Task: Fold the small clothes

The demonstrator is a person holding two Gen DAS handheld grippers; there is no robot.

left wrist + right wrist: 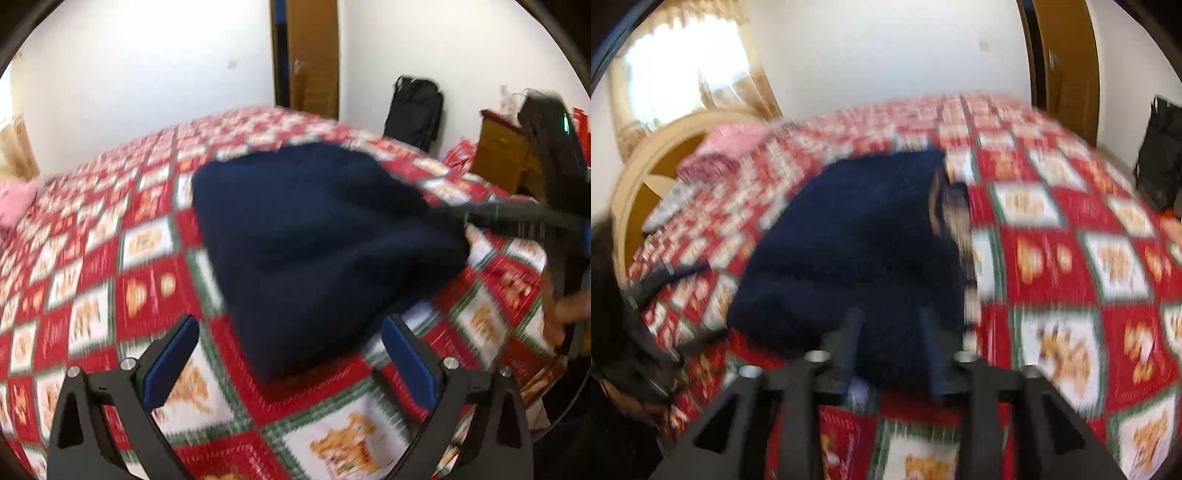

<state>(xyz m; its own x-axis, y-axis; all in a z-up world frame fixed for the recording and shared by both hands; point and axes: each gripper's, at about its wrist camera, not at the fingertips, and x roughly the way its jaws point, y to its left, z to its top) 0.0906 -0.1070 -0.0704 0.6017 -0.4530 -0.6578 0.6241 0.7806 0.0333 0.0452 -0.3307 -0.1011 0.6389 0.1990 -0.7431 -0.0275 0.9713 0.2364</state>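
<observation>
While right gripper (892,347) pinches it, navy garment (314,251) lies bunched.

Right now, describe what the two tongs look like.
Left tongs: black angular frame with triangular cut-outs, silver bolts, two flat blue pads. Right tongs: the same black frame and silver bolts, with dark blue fingers. No cables or markings are visible; both views are blurred.

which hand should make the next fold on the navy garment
Right, probably. The right tool is already closed on the navy garment's edge, while the left tool is open and holds nothing, short of the cloth.
</observation>
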